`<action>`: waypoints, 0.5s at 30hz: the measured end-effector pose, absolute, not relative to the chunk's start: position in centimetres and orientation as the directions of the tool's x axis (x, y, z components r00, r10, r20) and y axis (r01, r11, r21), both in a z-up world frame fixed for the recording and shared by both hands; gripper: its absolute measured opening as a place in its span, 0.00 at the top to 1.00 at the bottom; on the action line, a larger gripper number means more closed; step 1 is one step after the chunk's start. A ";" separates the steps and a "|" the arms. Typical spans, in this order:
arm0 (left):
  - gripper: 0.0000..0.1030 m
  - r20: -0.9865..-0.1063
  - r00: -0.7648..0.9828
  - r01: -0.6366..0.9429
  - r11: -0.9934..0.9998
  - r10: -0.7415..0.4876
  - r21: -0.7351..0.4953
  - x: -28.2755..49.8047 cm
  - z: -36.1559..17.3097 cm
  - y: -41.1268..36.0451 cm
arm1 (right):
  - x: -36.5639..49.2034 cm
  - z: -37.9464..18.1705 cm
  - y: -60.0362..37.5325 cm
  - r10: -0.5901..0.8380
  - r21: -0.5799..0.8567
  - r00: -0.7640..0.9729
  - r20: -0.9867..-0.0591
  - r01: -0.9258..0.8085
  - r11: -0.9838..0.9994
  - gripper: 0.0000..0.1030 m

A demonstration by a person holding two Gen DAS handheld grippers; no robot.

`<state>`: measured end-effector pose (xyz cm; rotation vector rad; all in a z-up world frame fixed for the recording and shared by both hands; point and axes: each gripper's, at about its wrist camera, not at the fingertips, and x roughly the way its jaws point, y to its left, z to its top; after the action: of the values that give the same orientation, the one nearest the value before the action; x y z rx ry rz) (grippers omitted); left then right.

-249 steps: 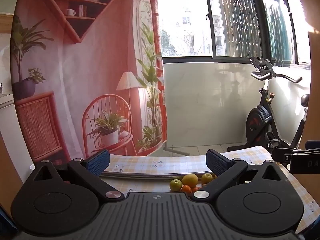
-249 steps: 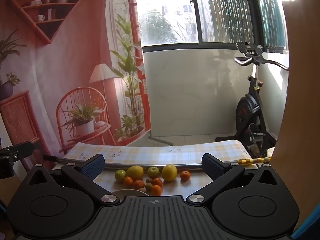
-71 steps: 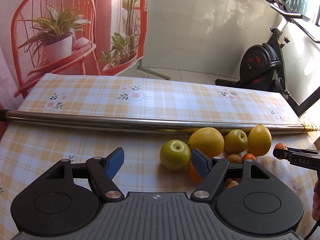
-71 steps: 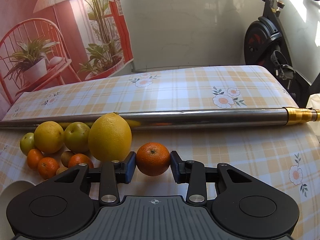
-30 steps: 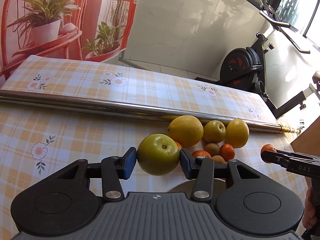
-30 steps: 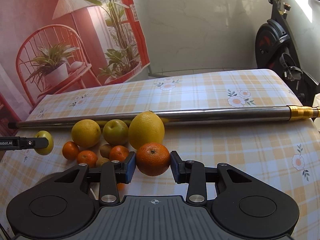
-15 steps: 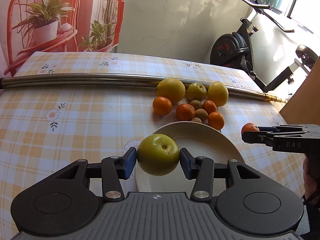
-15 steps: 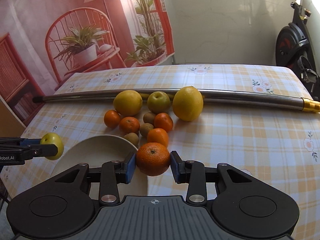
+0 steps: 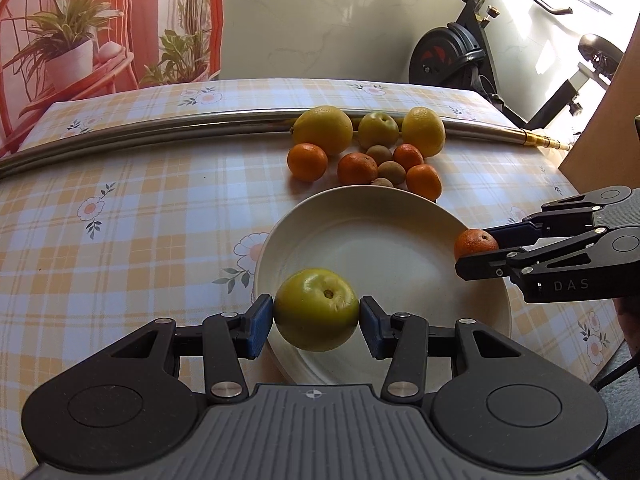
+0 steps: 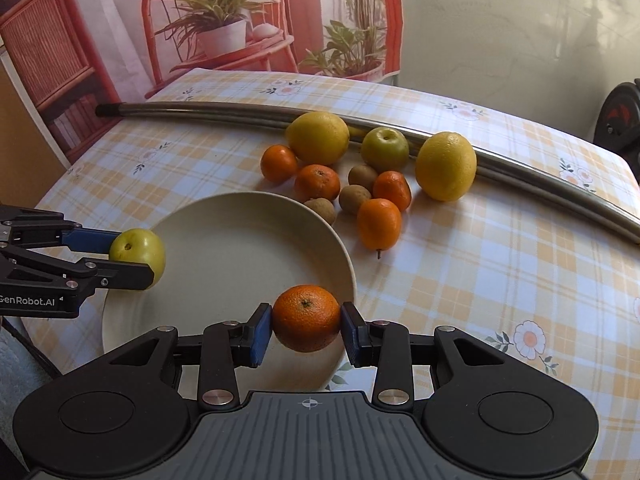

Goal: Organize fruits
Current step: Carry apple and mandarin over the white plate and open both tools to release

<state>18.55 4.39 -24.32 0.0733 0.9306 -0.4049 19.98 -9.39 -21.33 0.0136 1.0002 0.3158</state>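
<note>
Both sets of jaws are clenching fruit: the left gripper is squeezing a green apple low in the frame, and the right gripper is pinching an orange mandarin. Each fruit is hanging over the near rim of the empty cream plate; how high above it is hard to judge through the fisheye. If released from a height, either round fruit could be rolling off the shallow plate onto the checked tablecloth. The grippers are converging from opposite sides, tilted downward, so they risk colliding. The remaining fruit pile is sitting above the plate, against the metal pole.
</note>
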 end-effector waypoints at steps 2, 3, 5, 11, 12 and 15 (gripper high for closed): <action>0.52 -0.796 0.525 0.376 0.921 -0.301 -0.100 18.4 -24.5 4.3 | 20.1 -21.5 -9.0 0.263 0.145 0.488 -0.832 -0.266 0.953 0.67; 0.52 -0.796 0.525 0.380 0.920 -0.301 -0.098 18.3 -24.5 4.2 | 20.2 -21.8 -8.9 0.259 0.141 0.480 -0.838 -0.268 0.953 0.67; 0.52 -0.799 0.521 0.386 0.918 -0.302 -0.095 18.3 -24.7 4.1 | 20.4 -22.0 -8.9 0.260 0.141 0.468 -0.845 -0.275 0.951 0.67; 0.52 -0.808 0.510 0.396 0.914 -0.296 -0.085 18.3 -24.9 3.7 | 20.7 -22.4 -8.6 0.262 0.141 0.440 -0.859 -0.290 0.947 0.67; 0.52 -0.809 0.508 0.397 0.914 -0.296 -0.086 18.3 -24.9 3.7 | 20.7 -22.5 -8.6 0.264 0.142 0.436 -0.861 -0.291 0.946 0.67; 0.51 -0.810 0.506 0.398 0.913 -0.298 -0.088 18.3 -24.9 3.7 | 20.8 -22.6 -8.5 0.269 0.147 0.427 -0.863 -0.298 0.943 0.66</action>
<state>18.29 3.70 -24.95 0.1145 0.9525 -0.4210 20.78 -8.54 -22.58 -0.0294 1.0728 0.3543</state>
